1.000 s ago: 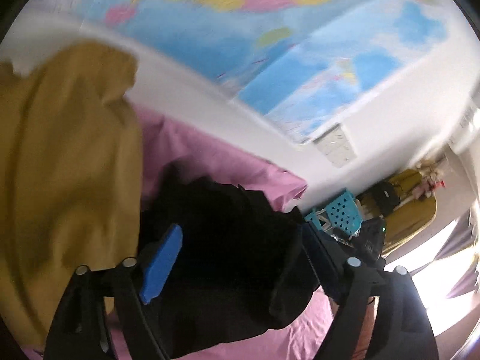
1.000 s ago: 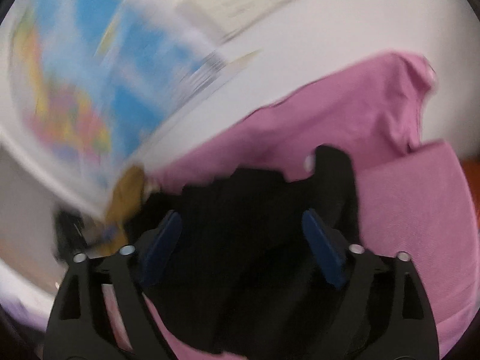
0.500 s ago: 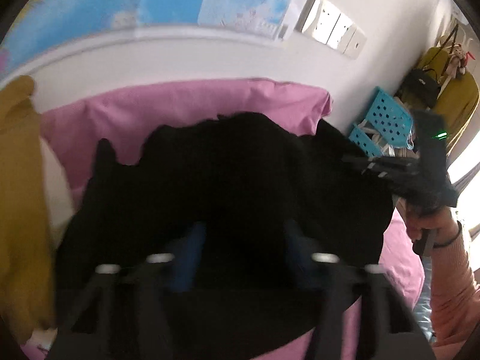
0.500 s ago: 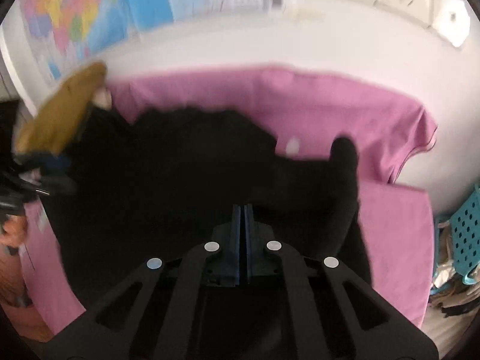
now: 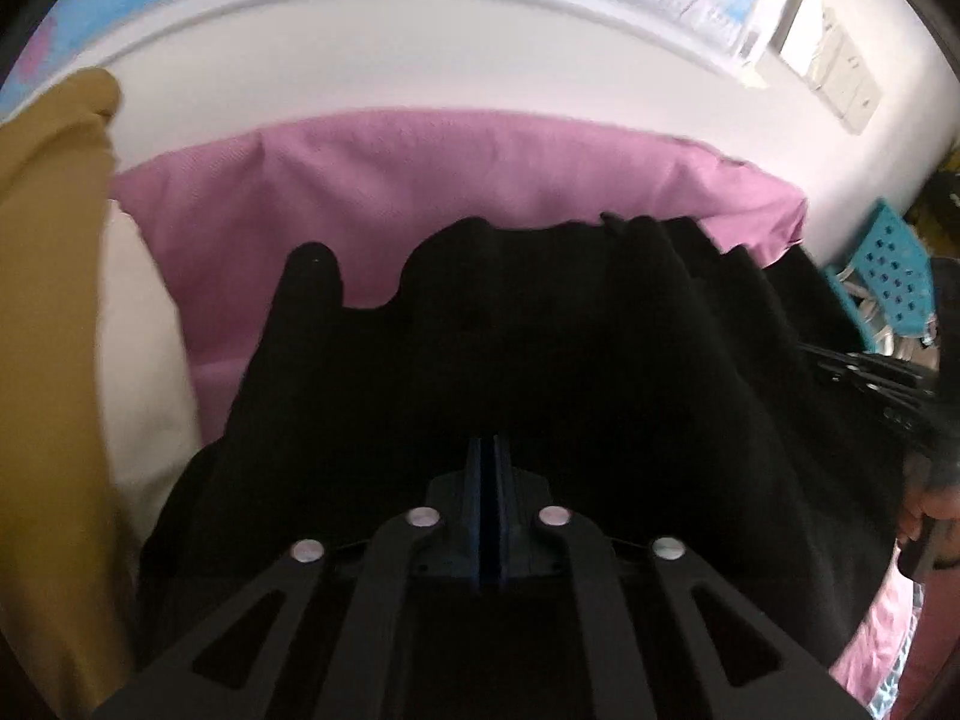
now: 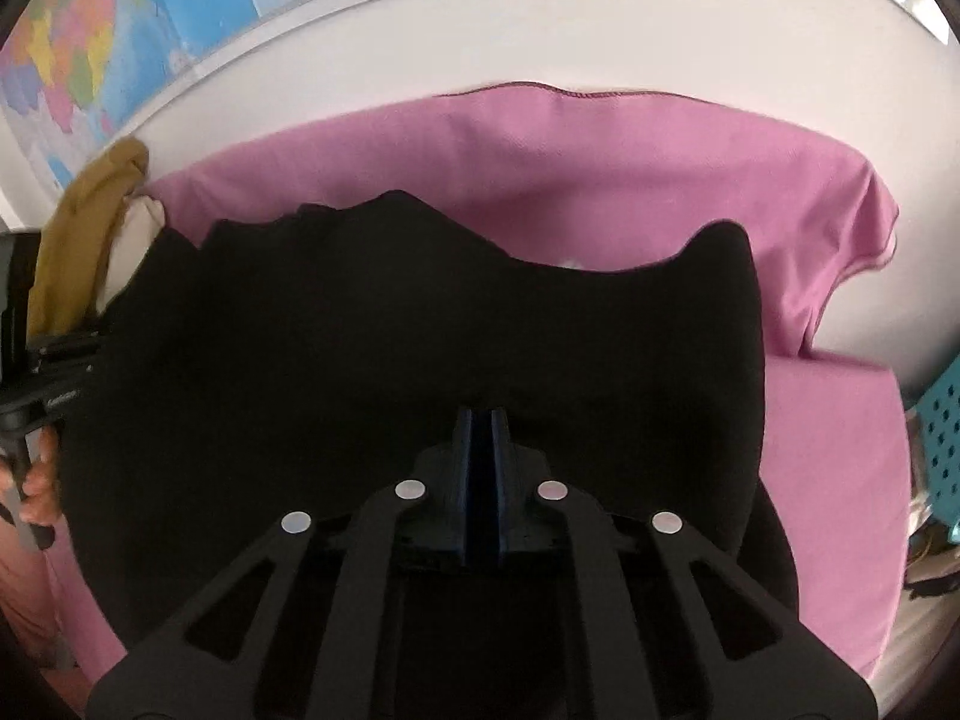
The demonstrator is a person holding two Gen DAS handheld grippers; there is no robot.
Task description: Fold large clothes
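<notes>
A large black garment (image 5: pixel 540 360) lies spread over a pink-covered bed (image 5: pixel 420 168). It also fills the middle of the right wrist view (image 6: pixel 390 330), on the pink cover (image 6: pixel 600 180). My left gripper (image 5: pixel 487 456) has its blue pads pressed together at the garment's near edge, pinching the black cloth. My right gripper (image 6: pixel 480 426) is likewise shut on the near edge. The right gripper's body shows at the right of the left wrist view (image 5: pixel 870 378); the left one shows at the left of the right wrist view (image 6: pixel 54 372).
A mustard-yellow garment (image 5: pixel 48 330) and a cream pillow (image 5: pixel 144 372) lie at the left of the bed. A white wall with a map (image 6: pixel 150 18) runs behind it. A turquoise perforated basket (image 5: pixel 894 276) stands to the right.
Both grippers were open above the bunched black garment; they have since closed on its near edge, and the garment now lies spread wider across the bed.
</notes>
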